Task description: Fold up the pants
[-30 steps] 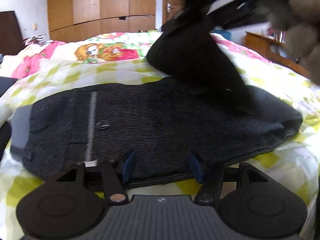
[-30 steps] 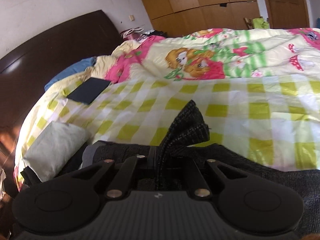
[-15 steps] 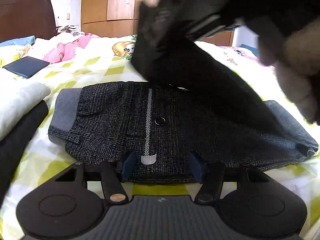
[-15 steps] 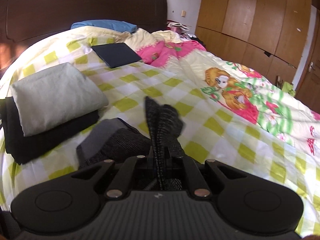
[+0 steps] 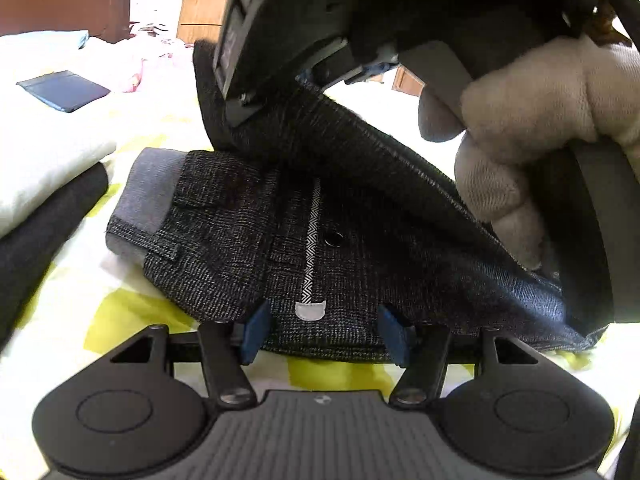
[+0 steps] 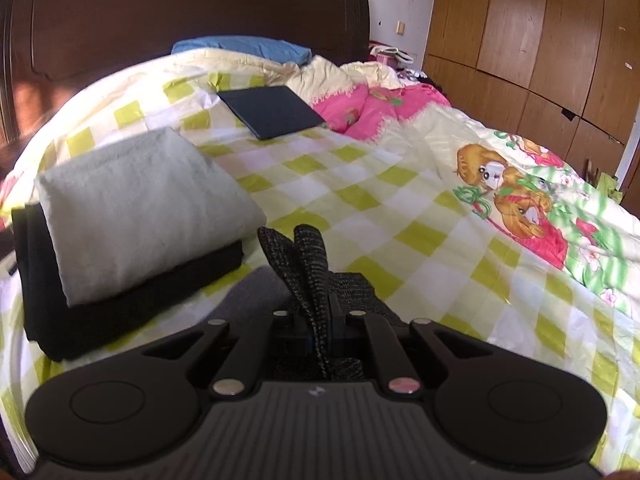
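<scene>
Dark grey woven pants (image 5: 248, 248) lie folded on the yellow-checked bedspread (image 5: 120, 320), waistband and grey lining to the left, a button and a striped tape in the middle. My left gripper (image 5: 320, 330) is open, its blue pads either side of the pants' near edge. My right gripper (image 6: 316, 320) is shut on the pants' leg end (image 6: 308, 256). In the left wrist view the right gripper (image 5: 304, 40) holds that leg end over the waistband, with the gloved hand (image 5: 532, 120) behind it.
A stack of folded clothes, pale grey on black (image 6: 132, 212), lies on the bed just left of the pants. A dark tablet (image 6: 272, 110) lies further back. A dark headboard (image 6: 160, 12) and wooden wardrobes (image 6: 540, 40) stand behind.
My right gripper has carried the leg end further left over the pants toward the waistband. The left gripper has moved closer to the pants' near edge and stays open.
</scene>
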`<state>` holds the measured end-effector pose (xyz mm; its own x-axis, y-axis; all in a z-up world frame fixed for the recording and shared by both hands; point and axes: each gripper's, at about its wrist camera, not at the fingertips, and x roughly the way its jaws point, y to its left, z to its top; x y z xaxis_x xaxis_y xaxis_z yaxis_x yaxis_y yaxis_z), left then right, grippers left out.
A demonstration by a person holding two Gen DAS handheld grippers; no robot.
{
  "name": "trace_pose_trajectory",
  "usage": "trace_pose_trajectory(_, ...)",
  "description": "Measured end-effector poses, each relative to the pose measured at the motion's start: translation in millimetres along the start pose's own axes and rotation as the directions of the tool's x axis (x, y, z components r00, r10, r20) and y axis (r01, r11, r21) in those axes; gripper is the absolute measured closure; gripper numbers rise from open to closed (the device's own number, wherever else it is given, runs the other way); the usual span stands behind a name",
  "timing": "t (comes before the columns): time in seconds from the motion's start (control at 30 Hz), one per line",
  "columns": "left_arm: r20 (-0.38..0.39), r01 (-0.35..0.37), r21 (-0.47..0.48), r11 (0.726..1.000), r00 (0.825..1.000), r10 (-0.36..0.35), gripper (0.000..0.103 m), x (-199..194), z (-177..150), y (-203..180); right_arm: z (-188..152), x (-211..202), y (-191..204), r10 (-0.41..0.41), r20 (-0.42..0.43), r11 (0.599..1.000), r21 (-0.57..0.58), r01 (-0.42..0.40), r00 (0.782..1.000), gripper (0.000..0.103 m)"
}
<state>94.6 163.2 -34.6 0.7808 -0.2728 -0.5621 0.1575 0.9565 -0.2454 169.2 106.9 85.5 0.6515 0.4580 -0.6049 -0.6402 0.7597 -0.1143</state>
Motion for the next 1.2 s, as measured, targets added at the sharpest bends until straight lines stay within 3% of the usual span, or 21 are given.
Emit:
trace_pose_trajectory(0.17, -0.007, 0.011, -0.018, 1.0, 1.0, -0.011, 0.031, 0, -2, 5, 17, 0, 7, -0.015, 0.096, 1.0, -0.015, 0.017, 0.995, 0.096)
trace_pose_trajectory(0.27, -0.013, 0.01, -0.016, 1.0, 1.0, -0.01, 0.031, 1, -2, 5, 23, 7, 10, -0.004, 0.097, 0.999, -0.04, 0.008, 0.995, 0.096)
trace_pose_trajectory(0.4, -0.017, 0.023, -0.025, 0.999, 1.0, -0.024, 0.031, -4, -2, 7, 5, 29, 28, 0.106, -0.038, 0.983, -0.148, -0.11, 0.994, 0.095)
trace_pose_trajectory(0.5, -0.02, 0.036, -0.041, 0.999, 0.999, -0.036, 0.031, -14, -5, 13, -10, 40, 39, 0.164, -0.095, 0.971, -0.162, -0.178, 0.982, 0.077)
trace_pose_trajectory(0.57, -0.009, 0.023, -0.074, 0.997, 1.0, -0.024, 0.03, -23, -5, 19, -12, 41, 35, 0.25, -0.093, 0.963, -0.084, -0.258, 0.964, 0.067)
trace_pose_trajectory(0.73, 0.017, 0.003, -0.127, 0.992, 1.0, 0.0, 0.03, -48, -8, 34, -8, 26, 25, 0.395, -0.05, 0.919, 0.022, -0.394, 0.917, 0.07)
trace_pose_trajectory(0.83, 0.045, -0.046, -0.067, 0.997, 0.998, 0.05, 0.03, -65, -8, 31, -8, 1, 8, 0.377, -0.008, 0.925, 0.061, -0.376, 0.926, 0.069)
trace_pose_trajectory(0.9, 0.076, -0.068, -0.024, 0.997, 0.995, 0.069, 0.03, -74, -1, 26, -13, -18, -13, 0.329, 0.03, 0.939, 0.099, -0.33, 0.944, 0.069)
trace_pose_trajectory(1.07, 0.174, -0.055, 0.068, 0.996, 0.984, 0.042, 0.03, -63, 37, 18, -48, -58, -83, 0.091, -0.009, 0.972, 0.22, -0.087, 0.996, 0.069)
trace_pose_trajectory(1.2, 0.204, -0.057, 0.134, 0.989, 0.979, 0.029, 0.03, -31, 62, 11, -99, -89, -146, -0.101, -0.1, 0.924, 0.36, 0.131, 0.99, 0.069)
